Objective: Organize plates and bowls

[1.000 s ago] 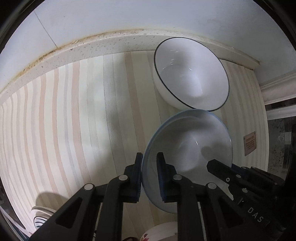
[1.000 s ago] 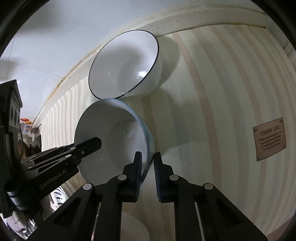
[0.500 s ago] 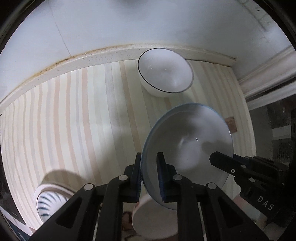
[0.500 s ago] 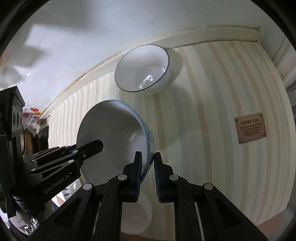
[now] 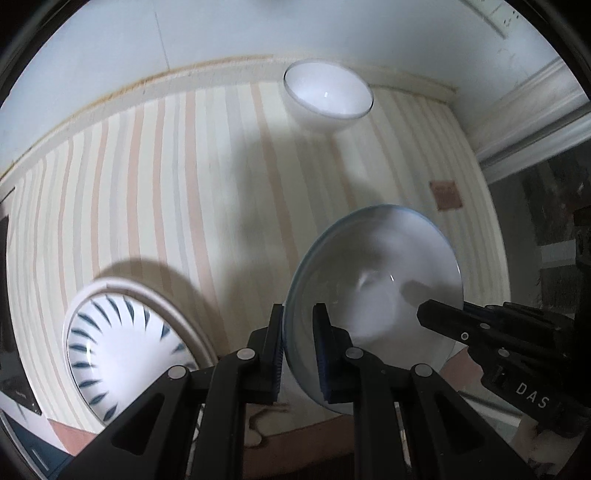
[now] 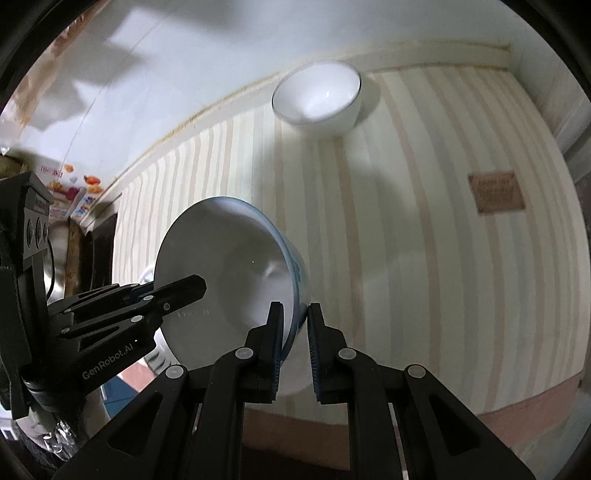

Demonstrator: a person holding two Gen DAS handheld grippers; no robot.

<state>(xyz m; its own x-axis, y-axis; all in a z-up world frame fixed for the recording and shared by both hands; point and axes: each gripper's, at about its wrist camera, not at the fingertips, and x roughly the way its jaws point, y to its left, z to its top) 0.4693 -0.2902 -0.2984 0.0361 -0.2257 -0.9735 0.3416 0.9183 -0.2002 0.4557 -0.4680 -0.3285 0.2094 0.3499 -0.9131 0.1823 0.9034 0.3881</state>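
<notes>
Both grippers hold one blue-rimmed white bowl (image 5: 373, 291) in the air above a striped mat. My left gripper (image 5: 298, 314) is shut on its left rim. My right gripper (image 6: 293, 312) is shut on its right rim; the bowl (image 6: 229, 277) tilts toward the left there. A white bowl with a thin dark rim (image 5: 327, 98) stands on the mat by the back wall, also in the right wrist view (image 6: 317, 96). A white plate with blue dashes (image 5: 122, 343) lies at the front left of the mat.
The striped mat (image 5: 184, 184) covers the counter up to a white tiled wall (image 5: 221, 33). A brown label (image 6: 496, 192) sits on the mat at the right. A dark appliance and packages (image 6: 66, 199) stand at the far left.
Both grippers have pulled back and up with the blue-rimmed bowl, away from the dark-rimmed bowl at the wall. The blue-dash plate has come into the left wrist view.
</notes>
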